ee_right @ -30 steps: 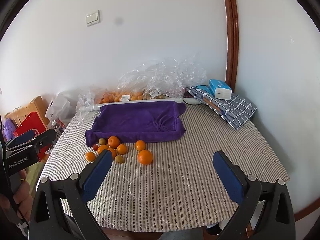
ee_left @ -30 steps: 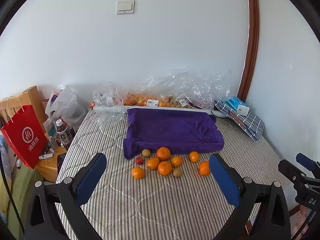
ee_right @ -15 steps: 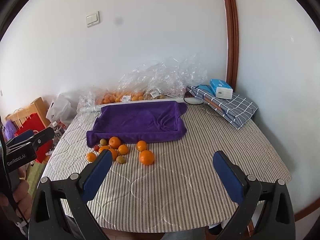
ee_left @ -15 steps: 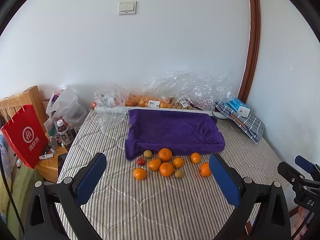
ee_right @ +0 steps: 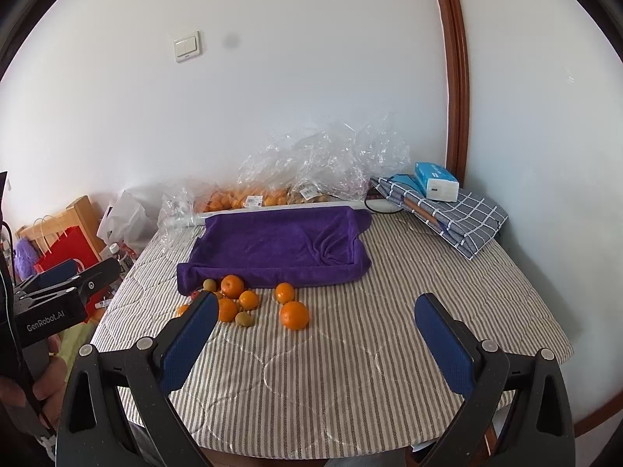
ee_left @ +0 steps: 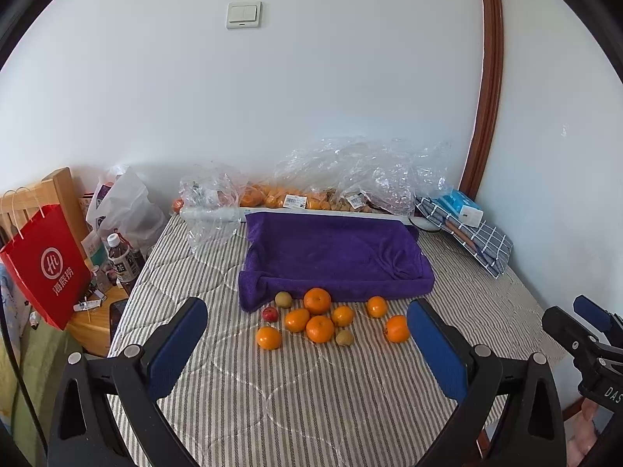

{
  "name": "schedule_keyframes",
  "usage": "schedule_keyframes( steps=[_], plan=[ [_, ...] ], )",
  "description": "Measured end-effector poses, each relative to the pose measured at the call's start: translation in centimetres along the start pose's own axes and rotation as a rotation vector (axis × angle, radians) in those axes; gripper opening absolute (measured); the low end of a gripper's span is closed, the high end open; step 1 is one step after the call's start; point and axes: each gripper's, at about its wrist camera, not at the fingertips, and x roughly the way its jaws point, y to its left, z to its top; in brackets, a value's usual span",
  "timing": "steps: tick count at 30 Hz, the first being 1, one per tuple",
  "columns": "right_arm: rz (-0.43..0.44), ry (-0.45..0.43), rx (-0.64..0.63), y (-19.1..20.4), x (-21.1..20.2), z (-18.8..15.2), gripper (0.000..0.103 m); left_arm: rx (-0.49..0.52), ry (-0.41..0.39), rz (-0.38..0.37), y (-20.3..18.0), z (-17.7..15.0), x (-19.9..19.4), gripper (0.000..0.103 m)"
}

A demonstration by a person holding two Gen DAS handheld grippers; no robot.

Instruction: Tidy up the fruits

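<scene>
Left gripper [ee_left: 307, 340] spread wide, holding nothing, blue pads over the striped quilted table cover [ee_left: 296, 408]. Right gripper [ee_right: 317, 334] likewise wide apart and empty.

Fruit cluster sits ahead of both, between the fingers and the purple towel [ee_left: 335, 253]: oranges [ee_left: 320, 329], two greenish-brown kiwis [ee_left: 344, 337], one small red fruit [ee_left: 270, 314], type unclear. Left view shows the whole cluster; in the right view the left finger [ee_right: 189, 344] covers its left part, so the red fruit is barely visible there. One larger orange [ee_right: 294, 315] lies apart, nearer the right gripper.

Towel looks plush, draped over something tray-shaped; what is under it is hidden. Beyond it, crinkled clear plastic bags [ee_left: 350, 171] with more oranges inside, labels unreadable.

Only the left view shows the red paper bag [ee_left: 48, 268] and bottle [ee_left: 118, 255] clearly. Far right: checked cloth [ee_right: 451, 216], tissue pack [ee_right: 436, 181] on it. Person's hand [ee_right: 46, 385] cut off at the edge.
</scene>
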Motion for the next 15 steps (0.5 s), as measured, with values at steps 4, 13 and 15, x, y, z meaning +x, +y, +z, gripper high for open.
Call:
schedule_keyframes(
  steps=[4,13,15],
  plan=[
    [0.002,-0.002,-0.004,0.1,0.1,0.0,0.1,-0.006,0.002,-0.001,0.1,0.0,0.1,0.103],
    [0.003,0.001,-0.021,0.6,1.6,-0.2,0.1,0.005,0.002,0.009,0.3,-0.2,1.1,0.103],
    [0.005,-0.001,-0.028,0.7,2.1,-0.3,0.1,0.0,0.005,0.022,0.6,-0.3,1.6,0.103]
  ],
)
